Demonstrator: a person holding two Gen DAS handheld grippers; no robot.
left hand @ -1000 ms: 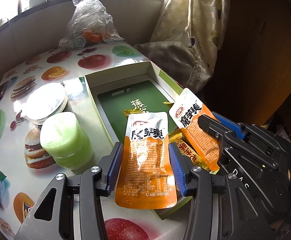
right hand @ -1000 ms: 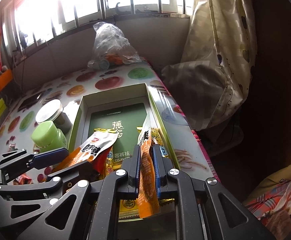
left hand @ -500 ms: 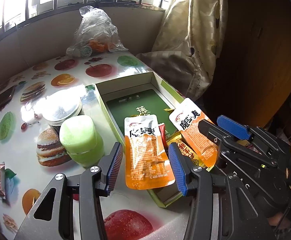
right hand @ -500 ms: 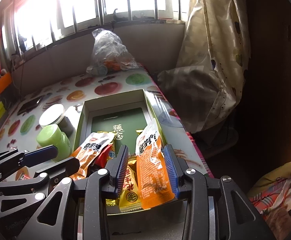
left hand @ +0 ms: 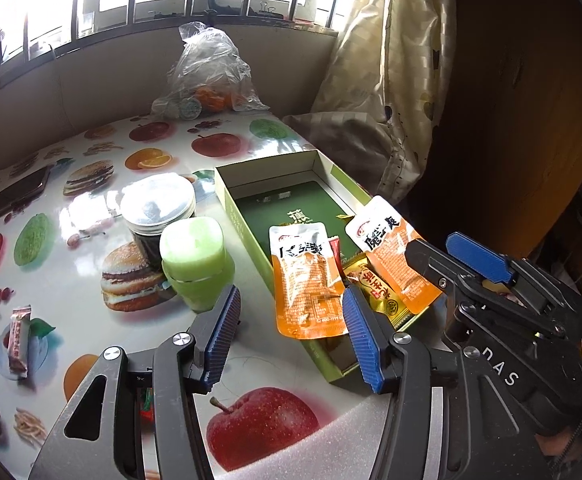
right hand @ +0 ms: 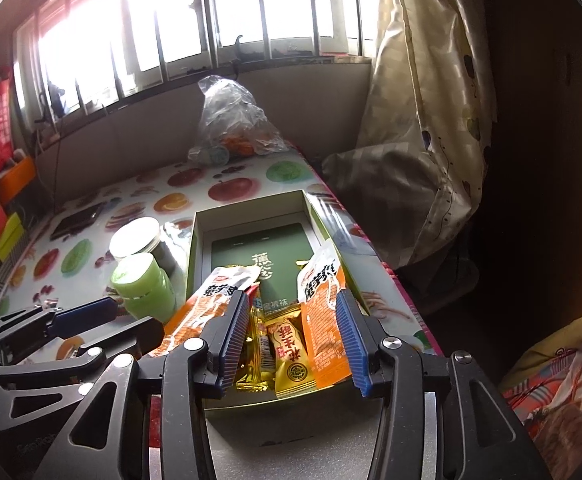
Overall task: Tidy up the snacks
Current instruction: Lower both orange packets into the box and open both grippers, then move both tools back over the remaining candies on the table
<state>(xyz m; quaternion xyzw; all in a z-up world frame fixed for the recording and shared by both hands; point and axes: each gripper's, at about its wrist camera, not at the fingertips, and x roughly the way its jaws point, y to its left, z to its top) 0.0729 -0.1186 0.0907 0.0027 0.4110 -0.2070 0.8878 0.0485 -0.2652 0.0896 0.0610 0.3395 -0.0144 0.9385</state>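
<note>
Both tongs, left (left hand: 289,334) and right (right hand: 291,338), spread wider, pinching nothing; only the left view shows the wrapped bar (left hand: 19,338).

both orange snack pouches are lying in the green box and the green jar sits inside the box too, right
Not quite. The two orange pouches do lie in the green box, but the green jar stands outside it, on the table beside the box's left wall. The left wrist view shows this plainly.

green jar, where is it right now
The green jar stands on the fruit-print table, just left of the open box in both views, with the white-lidded jar right behind it.
</note>
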